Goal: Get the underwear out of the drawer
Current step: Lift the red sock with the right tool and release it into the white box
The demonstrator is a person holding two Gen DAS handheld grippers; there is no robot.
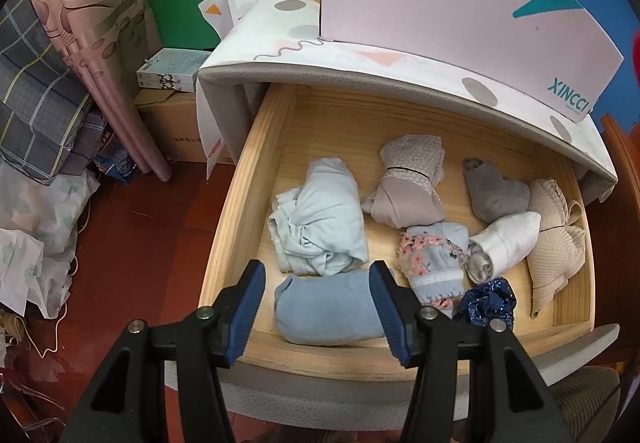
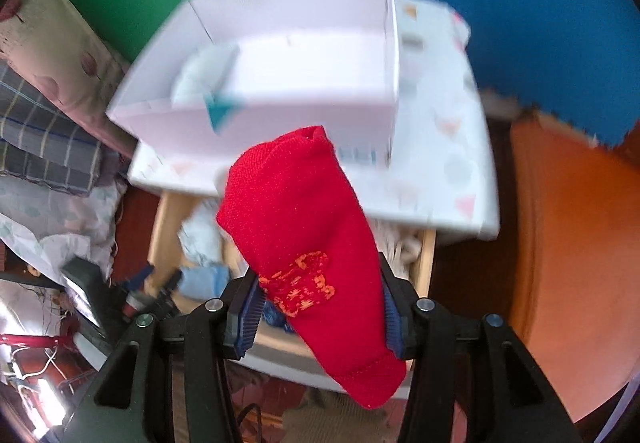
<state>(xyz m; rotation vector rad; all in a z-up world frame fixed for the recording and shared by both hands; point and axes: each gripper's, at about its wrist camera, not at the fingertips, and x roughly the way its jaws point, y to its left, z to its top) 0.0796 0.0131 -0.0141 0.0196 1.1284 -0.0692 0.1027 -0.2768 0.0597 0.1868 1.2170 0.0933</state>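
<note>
The wooden drawer [image 1: 228, 227] stands pulled out with several rolled underwear pieces in it: a pale blue bundle [image 1: 320, 223], a beige roll [image 1: 408, 191], a grey one [image 1: 496, 191], a white one [image 1: 504, 243], a floral one [image 1: 436, 255] and a ribbed beige one [image 1: 556, 243]. My left gripper [image 1: 318, 275] hovers open over the drawer's front, above a blue roll [image 1: 328, 311]. In the right wrist view my right gripper [image 2: 320, 283] is shut on a red roll with an orange print [image 2: 296, 219], lifted well above the drawer [image 2: 164, 219].
A pale pink open box [image 1: 440, 3] [image 2: 320, 83] sits on the cloth-covered cabinet top [image 1: 360, 63], with something light inside it. A cardboard carton [image 1: 172, 131], folded bedding [image 1: 36, 103] and curtains are on the left. An orange-brown surface [image 2: 568, 243] lies on the right.
</note>
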